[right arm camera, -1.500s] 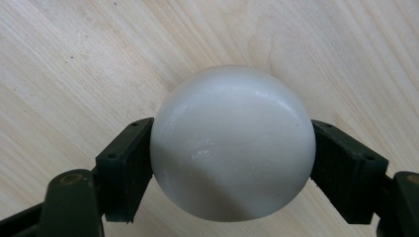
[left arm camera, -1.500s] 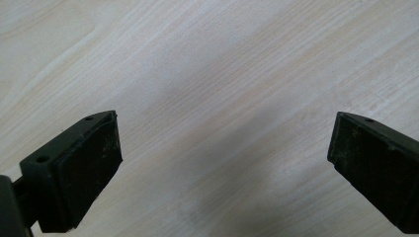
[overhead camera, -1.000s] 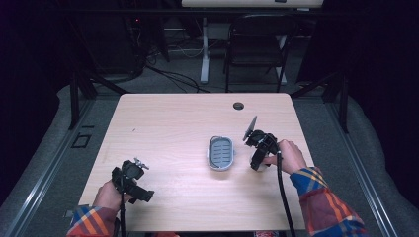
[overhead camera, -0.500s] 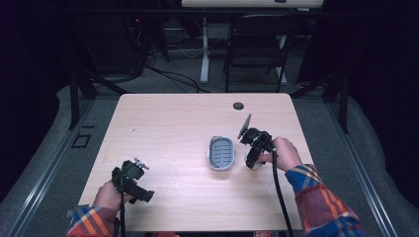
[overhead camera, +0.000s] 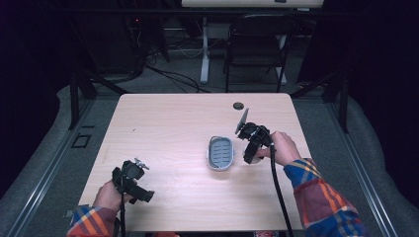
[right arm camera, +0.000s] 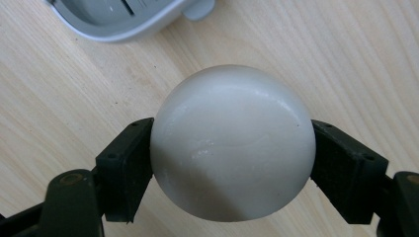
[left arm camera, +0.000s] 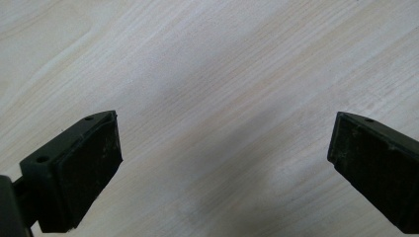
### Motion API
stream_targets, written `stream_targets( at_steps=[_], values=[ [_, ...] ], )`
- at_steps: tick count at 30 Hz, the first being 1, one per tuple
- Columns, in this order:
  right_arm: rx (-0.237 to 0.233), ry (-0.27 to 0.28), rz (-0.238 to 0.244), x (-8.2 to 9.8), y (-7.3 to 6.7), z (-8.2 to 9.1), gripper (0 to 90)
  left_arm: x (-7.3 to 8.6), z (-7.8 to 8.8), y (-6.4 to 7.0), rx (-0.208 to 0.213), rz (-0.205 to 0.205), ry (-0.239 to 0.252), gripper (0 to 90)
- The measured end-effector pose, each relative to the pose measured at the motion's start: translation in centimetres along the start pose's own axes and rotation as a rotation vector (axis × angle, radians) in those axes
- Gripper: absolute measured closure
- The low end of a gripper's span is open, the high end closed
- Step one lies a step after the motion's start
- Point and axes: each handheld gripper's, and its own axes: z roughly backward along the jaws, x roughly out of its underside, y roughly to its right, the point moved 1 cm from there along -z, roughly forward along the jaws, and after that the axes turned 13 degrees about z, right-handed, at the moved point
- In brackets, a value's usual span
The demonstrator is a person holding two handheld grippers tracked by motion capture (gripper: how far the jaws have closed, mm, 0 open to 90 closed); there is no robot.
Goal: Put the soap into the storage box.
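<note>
Though partly hidden, gripper-clamped white ball (right arm camera: 232, 143)

Pale wood-grain table (overhead camera: 168, 128); grey oval dish (overhead camera: 220, 153) with darker grey inside; glossy white rounded soap (right arm camera: 232, 143); both grippers black, right gripper (right arm camera: 232, 163), left gripper (left arm camera: 225, 153); sleeves (overhead camera: 321, 197) plaid red, blue, yellow.

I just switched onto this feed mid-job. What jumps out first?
The smooth white rounded soap-like bar stands out, clamped between the right gripper's two black jaws just above the light wooden table. Beside it, near the table's middle, sits a small grey oval dish with a slatted insert. The left gripper hangs open over bare wood at the near left corner.
</note>
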Motion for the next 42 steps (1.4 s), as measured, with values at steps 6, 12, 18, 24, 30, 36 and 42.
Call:
stream_targets(
  at_steps=[6,12,18,24,30,36,42],
  values=[
    [0.006,0.005,0.013,-0.7,0.1,0.7,22.5,0.0,0.0,0.0,0.002,0.001,-0.003,0.0],
    [0.01,0.007,0.019,-1.5,0.0,1.2,22.6,0.0,0.0,0.0,0.003,0.001,-0.003,0.0],
    [0.017,0.009,0.04,-2.3,0.1,1.6,22.5,0.0,0.0,0.0,0.002,0.001,-0.004,0.0],
    [0.019,0.016,0.047,-3.1,0.0,1.7,22.6,0.0,0.0,0.0,0.0,0.001,-0.007,0.0],
    [0.017,0.009,0.066,-4.0,-0.3,1.7,22.5,0.0,0.0,0.0,0.0,0.0,-0.007,0.0],
    [0.016,0.018,0.076,-4.9,-0.6,1.5,22.5,0.1,0.0,0.0,0.004,0.002,-0.006,0.0],
    [0.016,0.016,0.089,-6.0,-0.8,1.4,22.5,0.1,-0.1,0.0,0.002,-0.001,-0.008,0.0]
  ],
)
